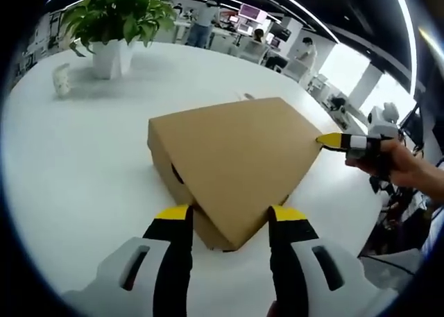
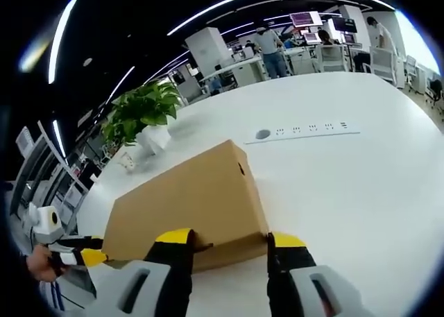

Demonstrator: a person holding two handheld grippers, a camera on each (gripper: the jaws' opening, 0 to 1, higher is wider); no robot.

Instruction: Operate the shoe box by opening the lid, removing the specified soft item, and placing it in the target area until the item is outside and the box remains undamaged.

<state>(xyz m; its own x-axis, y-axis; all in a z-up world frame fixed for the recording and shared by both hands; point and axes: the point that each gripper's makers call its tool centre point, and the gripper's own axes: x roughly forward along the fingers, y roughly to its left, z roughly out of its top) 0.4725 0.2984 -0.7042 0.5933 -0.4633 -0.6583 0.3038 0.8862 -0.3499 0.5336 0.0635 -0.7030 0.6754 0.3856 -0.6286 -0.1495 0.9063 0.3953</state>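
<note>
A: Brown cardboard shoe box (image 1: 236, 166) with lid shut, resting on the round white table (image 1: 76, 185), dead centre of the left gripper view.

B: Left gripper (image 1: 229, 216) at 6 o'clock, black jaws with yellow tips spread apart, straddling the box's near corner. Grasping nothing; tips just beside the cardboard, contact impossible to judge.

A: At 3 o'clock in that view, the right gripper (image 1: 331, 141), yellow tip touching or almost touching the far corner of the lid, held in a person's hand (image 1: 395, 166).

B: From the right gripper view, same shoe box (image 2: 187, 206) just below centre, long side running toward 1 o'clock. Right gripper (image 2: 230, 242) at 6 o'clock, jaws released and wide, set either side of the lid's near edge, not clenched on it.

A: Left gripper (image 2: 87, 256) at 8 o'clock there, yellow tip close to the box's left corner, gripped by a hand (image 2: 40, 263).

B: Beyond the box: green leafy plant in a white pot (image 1: 114, 26) at 11 o'clock in the left gripper view, well apart from the cardboard. White recessed power strip (image 2: 305, 130) at 1 o'clock in the right gripper view.
</note>
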